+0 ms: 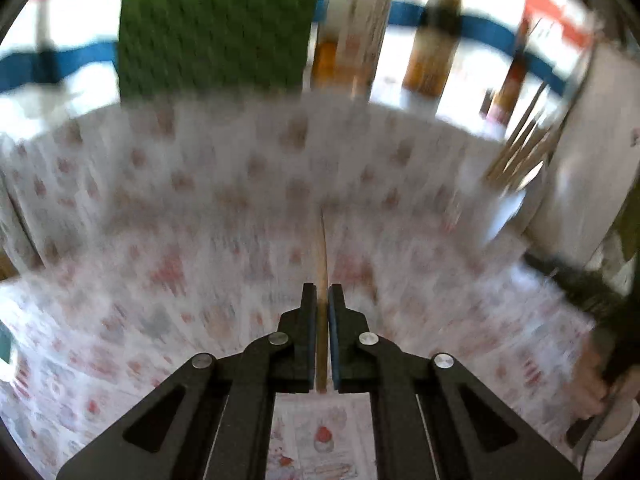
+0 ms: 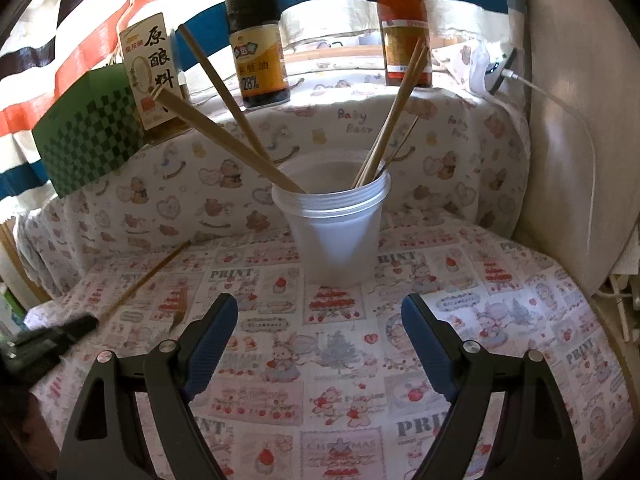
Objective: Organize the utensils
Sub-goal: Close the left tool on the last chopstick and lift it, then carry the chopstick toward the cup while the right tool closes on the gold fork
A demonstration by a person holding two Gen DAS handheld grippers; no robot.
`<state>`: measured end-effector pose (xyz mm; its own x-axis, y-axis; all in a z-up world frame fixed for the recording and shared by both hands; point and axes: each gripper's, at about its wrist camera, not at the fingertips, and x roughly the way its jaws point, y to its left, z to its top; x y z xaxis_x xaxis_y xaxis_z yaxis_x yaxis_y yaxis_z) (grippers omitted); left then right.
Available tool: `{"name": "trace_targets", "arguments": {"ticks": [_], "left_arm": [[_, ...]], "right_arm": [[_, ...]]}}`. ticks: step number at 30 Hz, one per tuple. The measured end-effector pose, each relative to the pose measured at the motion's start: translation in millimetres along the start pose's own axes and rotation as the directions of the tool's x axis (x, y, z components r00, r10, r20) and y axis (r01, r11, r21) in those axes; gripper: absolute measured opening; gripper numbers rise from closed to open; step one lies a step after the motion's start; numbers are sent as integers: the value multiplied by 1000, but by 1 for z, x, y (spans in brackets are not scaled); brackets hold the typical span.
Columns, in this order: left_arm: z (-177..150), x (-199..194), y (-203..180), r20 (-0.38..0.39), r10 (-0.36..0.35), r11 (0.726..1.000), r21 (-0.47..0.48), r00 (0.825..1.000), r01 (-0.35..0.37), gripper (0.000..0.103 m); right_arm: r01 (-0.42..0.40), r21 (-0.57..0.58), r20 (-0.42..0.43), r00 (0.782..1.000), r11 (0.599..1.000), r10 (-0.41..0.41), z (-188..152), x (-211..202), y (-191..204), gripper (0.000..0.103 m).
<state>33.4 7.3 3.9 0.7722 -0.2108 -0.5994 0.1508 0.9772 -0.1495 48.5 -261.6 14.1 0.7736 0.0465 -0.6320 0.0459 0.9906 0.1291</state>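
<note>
While clamped lengthwise, chopstick [image 1: 321, 264] points straight ahead.

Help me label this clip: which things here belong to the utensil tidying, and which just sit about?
Job:
- chopstick clamped in left gripper
- plastic cup holding chopsticks
- open right gripper

Lying about:
- three sauce bottles
- green checked box
- white cable

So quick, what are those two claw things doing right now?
Left gripper: fingers shut on a single wooden chopstick.
Right gripper: fingers wide open, empty, facing the plastic cup of chopsticks.
</note>
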Motion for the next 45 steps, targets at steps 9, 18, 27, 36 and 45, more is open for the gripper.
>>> {"name": "trace_targets", "arguments": {"ticks": [9, 18, 27, 36, 45], "left_arm": [[12, -44, 18, 201, 65, 996, -68, 977, -52, 4], [12, -61, 31, 281, 78, 991, -129, 957, -42, 4], [10, -67, 22, 361, 202, 979, -96, 910, -179, 4], [9, -63, 25, 352, 194, 980, -115, 916, -163, 5], [11, -57, 44, 317, 177, 974, -194, 932, -119, 5]], "right_arm": [[-11, -17, 21, 1000, 1000, 12, -2, -8, 7, 86], [-125, 32, -6, 992, 992, 125, -2, -26, 13, 86], [-239, -59, -221, 950, 969, 221, 17, 30, 80, 59], [-207, -98, -318, 933, 973, 167, 12, 103, 132, 37], [-128, -186, -336, 940, 974, 59, 4, 128, 152, 28]]}}
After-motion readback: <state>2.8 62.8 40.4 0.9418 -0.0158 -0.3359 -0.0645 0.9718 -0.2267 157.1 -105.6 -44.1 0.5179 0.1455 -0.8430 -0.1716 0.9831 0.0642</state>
